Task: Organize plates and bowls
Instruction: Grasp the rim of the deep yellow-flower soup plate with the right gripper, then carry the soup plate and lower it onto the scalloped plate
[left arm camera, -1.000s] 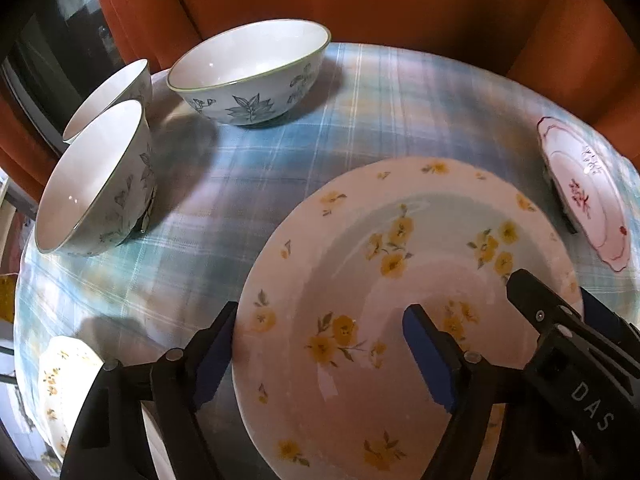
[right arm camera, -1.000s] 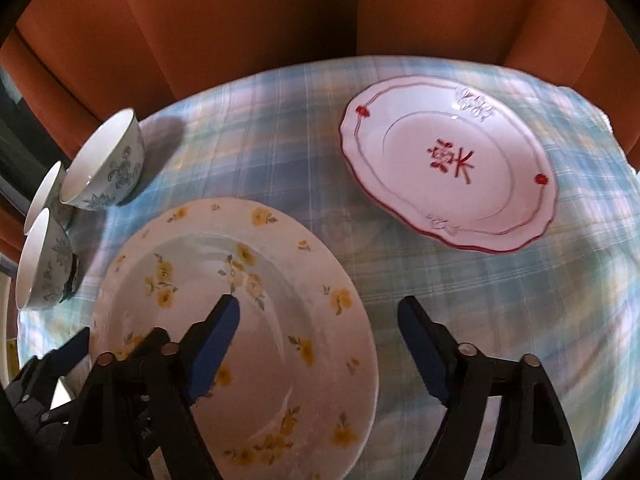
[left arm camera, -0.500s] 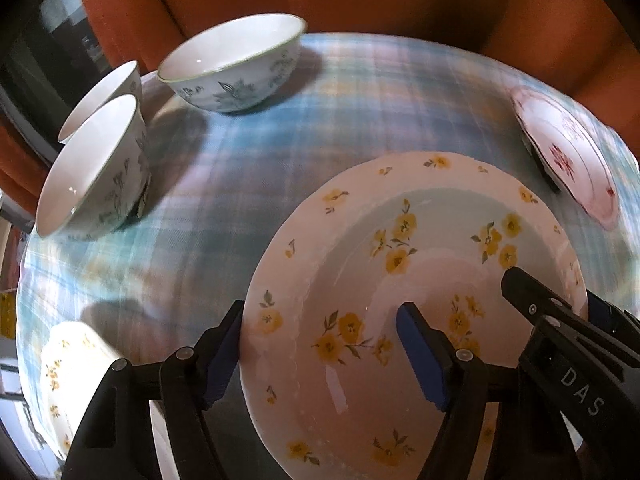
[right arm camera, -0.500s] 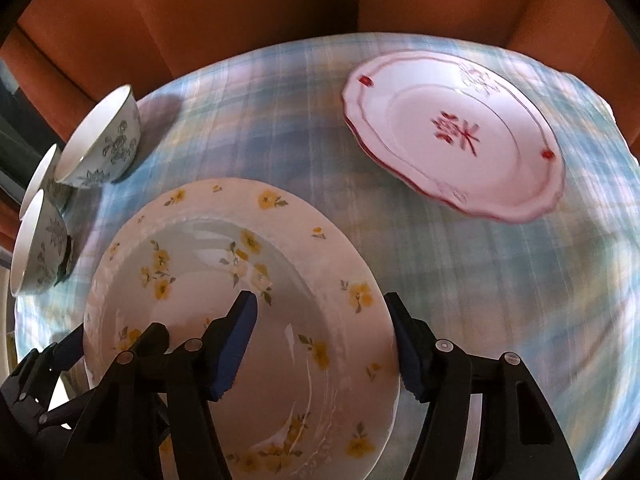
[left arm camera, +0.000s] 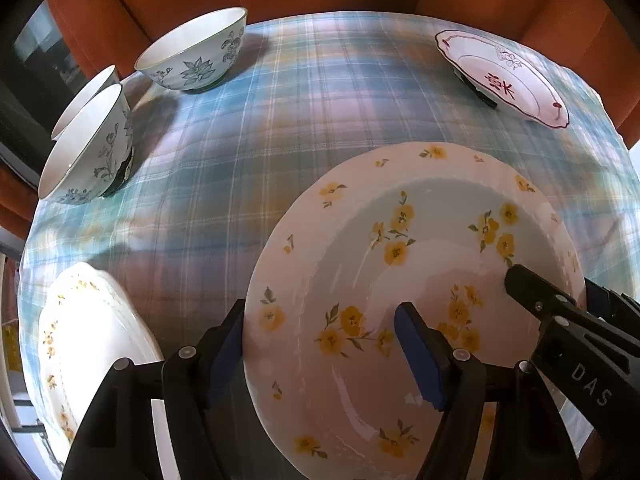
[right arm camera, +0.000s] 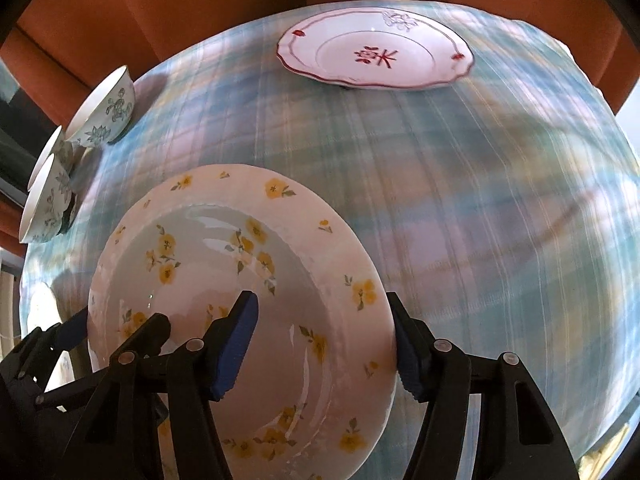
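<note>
The left gripper (left arm camera: 320,344) is clamped on the left rim of the yellow-flowered plate (left arm camera: 408,280), and the right gripper (right arm camera: 324,336) is clamped on its right rim. The plate is held over the plaid-clothed surface (right arm camera: 460,200). A red-trimmed plate (right arm camera: 376,54) is seen at 12 o'clock in the right view, three bowls (left arm camera: 192,54) at 10 o'clock, and a second flowered plate (left arm camera: 84,352) at 8 o'clock in the left view.

Open checked cloth (right arm camera: 460,208) across the table's middle and right: passable. Left edge blocked by three bowls (left arm camera: 192,58) close together; far right corner by the red-trimmed plate (right arm camera: 376,54). Near left taken by a second flowered plate (left arm camera: 84,344).
</note>
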The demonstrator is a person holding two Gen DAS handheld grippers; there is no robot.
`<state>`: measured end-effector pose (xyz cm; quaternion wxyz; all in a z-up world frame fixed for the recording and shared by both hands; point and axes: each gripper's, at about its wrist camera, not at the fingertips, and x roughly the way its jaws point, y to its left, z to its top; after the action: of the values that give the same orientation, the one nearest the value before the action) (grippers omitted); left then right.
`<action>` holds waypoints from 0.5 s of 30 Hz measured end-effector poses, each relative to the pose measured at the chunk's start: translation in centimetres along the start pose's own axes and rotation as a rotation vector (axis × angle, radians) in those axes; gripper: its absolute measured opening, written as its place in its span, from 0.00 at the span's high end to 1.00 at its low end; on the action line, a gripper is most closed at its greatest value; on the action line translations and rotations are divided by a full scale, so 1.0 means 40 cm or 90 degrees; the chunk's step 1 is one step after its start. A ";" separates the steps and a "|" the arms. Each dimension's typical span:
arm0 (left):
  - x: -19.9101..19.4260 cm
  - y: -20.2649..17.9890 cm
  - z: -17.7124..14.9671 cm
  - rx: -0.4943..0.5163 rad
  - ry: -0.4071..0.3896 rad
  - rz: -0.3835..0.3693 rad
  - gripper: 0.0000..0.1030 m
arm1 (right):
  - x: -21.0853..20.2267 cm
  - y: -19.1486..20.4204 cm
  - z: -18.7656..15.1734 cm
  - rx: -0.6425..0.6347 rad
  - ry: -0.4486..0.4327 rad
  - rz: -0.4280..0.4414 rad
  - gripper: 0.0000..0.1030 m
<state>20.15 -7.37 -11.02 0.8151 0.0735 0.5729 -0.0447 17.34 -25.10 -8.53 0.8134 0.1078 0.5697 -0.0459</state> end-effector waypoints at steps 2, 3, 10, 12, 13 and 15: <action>0.001 0.005 0.005 -0.012 0.002 -0.001 0.29 | 0.001 0.001 0.002 -0.006 0.001 0.004 0.43; -0.002 0.007 0.003 -0.015 0.002 0.000 0.28 | 0.004 -0.001 0.003 -0.008 0.000 0.010 0.43; -0.007 -0.001 0.006 -0.041 0.000 0.031 0.28 | 0.007 0.003 0.001 -0.036 -0.020 0.020 0.42; -0.010 -0.004 0.007 -0.037 0.002 0.034 0.29 | 0.007 0.002 0.003 -0.036 -0.019 0.021 0.42; -0.012 -0.004 0.006 -0.037 0.004 0.034 0.29 | 0.006 0.003 0.003 -0.035 -0.017 0.018 0.42; -0.021 -0.007 0.002 -0.033 0.005 0.032 0.30 | -0.001 0.006 0.001 -0.034 -0.016 0.008 0.41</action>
<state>19.89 -7.65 -10.23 0.8155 0.0667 0.5748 -0.0090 17.40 -24.89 -8.44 0.8232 0.0889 0.5601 -0.0265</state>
